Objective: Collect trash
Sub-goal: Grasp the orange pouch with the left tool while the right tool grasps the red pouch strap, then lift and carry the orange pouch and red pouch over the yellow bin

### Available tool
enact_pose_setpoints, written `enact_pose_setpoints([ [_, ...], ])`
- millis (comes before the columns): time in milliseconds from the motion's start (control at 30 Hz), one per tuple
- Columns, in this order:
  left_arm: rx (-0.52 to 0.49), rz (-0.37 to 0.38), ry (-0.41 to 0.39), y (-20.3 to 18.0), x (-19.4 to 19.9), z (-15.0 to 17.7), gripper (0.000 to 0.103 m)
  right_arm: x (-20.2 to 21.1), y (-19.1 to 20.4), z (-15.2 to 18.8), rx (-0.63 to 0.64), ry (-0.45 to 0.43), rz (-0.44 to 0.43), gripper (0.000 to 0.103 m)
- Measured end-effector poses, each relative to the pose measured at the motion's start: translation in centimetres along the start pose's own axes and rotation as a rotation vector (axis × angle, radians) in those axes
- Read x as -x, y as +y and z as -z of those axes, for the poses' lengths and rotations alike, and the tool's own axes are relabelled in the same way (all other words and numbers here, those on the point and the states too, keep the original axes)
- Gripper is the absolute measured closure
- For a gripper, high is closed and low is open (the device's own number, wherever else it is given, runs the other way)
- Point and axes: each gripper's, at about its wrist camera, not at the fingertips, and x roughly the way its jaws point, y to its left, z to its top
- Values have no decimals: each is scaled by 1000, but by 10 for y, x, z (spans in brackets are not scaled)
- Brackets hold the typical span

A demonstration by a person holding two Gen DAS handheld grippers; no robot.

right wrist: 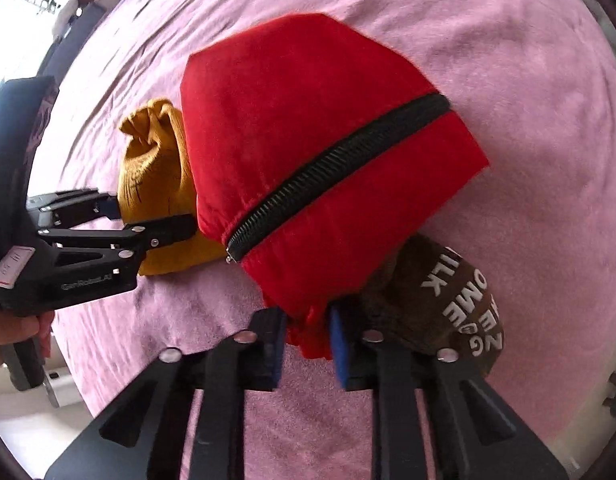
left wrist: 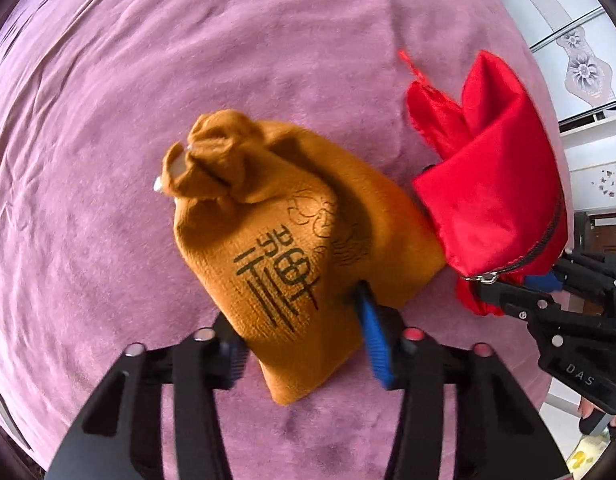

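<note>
An orange drawstring pouch [left wrist: 275, 240] printed with black characters lies on the pink velvety cover [left wrist: 127, 120]. My left gripper [left wrist: 299, 332] points down over it, its pads pressing the pouch's lower end from both sides. Just to the right, a red zip pouch [left wrist: 488, 184] hangs bunched from my right gripper [left wrist: 516, 284]. In the right wrist view, the right gripper [right wrist: 308, 332] is shut on a fold of the red pouch [right wrist: 308, 140] below its black zipper. The orange pouch [right wrist: 147, 176] and left gripper [right wrist: 151, 216] show at the left there.
A brown pouch with white lettering [right wrist: 448, 304] lies under the red pouch, beside the right gripper's fingers. A person's hand [right wrist: 11, 332] holds the left gripper's handle. White furniture with a floral panel [left wrist: 580, 60] stands past the cover's edge.
</note>
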Motion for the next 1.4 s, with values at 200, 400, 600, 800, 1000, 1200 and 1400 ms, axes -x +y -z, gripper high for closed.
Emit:
enact_pose_setpoints([
  [200, 30, 58, -33, 6, 11, -1, 81, 18, -5, 14, -20, -22, -34, 95],
  [400, 18, 83, -28, 5, 24, 19, 83, 37, 4, 37, -13, -31, -57, 95],
  [600, -8, 102, -14, -13, 39, 60, 84, 55, 16, 70, -14, -32, -74, 95],
  [800, -64, 122, -2, -51, 58, 114, 84, 74, 23, 109, -21, -35, -75, 95],
  [1000, -138, 126, 10, -80, 66, 146, 84, 89, 38, 155, -31, -52, -58, 95],
  [1200, -225, 121, 10, -122, 62, 171, 84, 103, 26, 191, -97, -96, -41, 95],
  [1400, -303, 147, 19, -142, 73, 215, 84, 126, 0, 234, -186, -144, -24, 95],
])
